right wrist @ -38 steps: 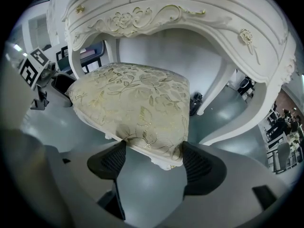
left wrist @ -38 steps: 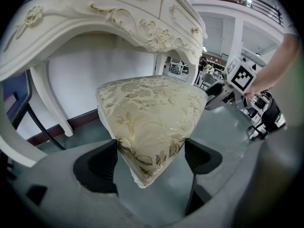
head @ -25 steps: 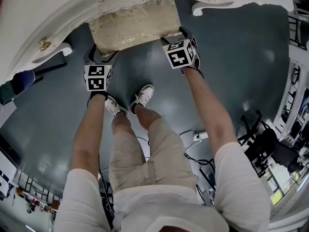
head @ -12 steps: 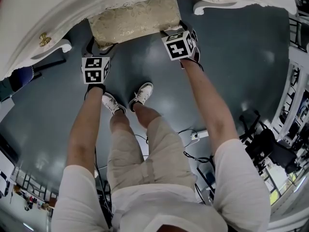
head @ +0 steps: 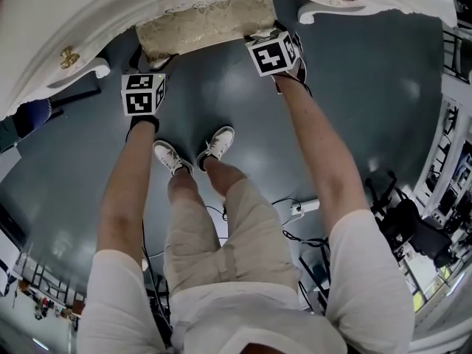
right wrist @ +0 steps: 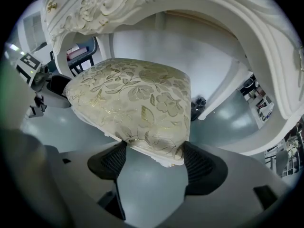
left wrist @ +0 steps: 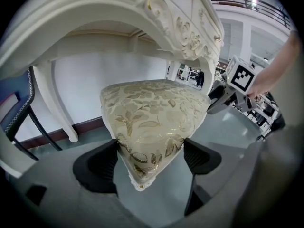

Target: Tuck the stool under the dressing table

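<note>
Head view steeply down, left gripper view and right gripper view low, close, sharing the stool point(left wrist: 152, 113)

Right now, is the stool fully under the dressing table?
Partly out: the stool shows a strip beyond the dressing table edge; left hand-held gripper and right hand-held gripper clamp its corners.

The stool point(head: 205, 25) occupies the dressing table's point(head: 74, 13) kneehole; floor point(head: 369, 72) alongside lies open.
</note>
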`<state>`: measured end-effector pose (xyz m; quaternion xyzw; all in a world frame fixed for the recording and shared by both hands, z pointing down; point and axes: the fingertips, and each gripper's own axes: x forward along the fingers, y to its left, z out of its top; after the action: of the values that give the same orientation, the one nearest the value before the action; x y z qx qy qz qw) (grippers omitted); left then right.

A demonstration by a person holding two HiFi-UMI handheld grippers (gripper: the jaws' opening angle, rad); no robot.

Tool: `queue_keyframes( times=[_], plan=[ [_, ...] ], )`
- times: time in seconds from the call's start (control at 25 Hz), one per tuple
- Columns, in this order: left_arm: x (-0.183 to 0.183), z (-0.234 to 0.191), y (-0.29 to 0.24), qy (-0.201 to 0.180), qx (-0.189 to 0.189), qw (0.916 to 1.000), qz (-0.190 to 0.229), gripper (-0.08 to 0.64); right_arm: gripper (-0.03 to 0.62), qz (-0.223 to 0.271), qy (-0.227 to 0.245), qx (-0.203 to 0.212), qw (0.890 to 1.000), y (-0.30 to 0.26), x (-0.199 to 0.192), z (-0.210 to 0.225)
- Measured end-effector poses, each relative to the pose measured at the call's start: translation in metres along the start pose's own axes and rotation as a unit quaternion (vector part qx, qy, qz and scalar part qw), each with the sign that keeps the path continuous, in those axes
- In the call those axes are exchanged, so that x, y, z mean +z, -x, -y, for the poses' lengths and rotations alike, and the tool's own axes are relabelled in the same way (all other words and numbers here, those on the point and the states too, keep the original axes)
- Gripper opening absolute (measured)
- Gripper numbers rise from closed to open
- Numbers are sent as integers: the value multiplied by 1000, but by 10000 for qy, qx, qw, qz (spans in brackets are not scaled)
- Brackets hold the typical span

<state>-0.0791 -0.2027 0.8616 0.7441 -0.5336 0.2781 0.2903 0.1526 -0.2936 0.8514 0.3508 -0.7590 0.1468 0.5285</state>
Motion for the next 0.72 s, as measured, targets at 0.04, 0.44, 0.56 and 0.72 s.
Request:
queue_keyframes(
  times=[0.04,0.44,0.56,0.72],
  plan=[
    [1,-1,-1,8,9,10000,12,436,370,7,8,-6,10000,-1,3,1],
    [15,-17,-10,62,11,9998,190,436,370,50,51,-12,10000,-11,24,9],
    [18,-20,-12,110,43,9996,269,436,370,23,89,8,10000,-15,30,12],
    [23,-27,-15,176,65,9993,320,437,370,213,77,-39,9997,-17,39,14]
  ],
)
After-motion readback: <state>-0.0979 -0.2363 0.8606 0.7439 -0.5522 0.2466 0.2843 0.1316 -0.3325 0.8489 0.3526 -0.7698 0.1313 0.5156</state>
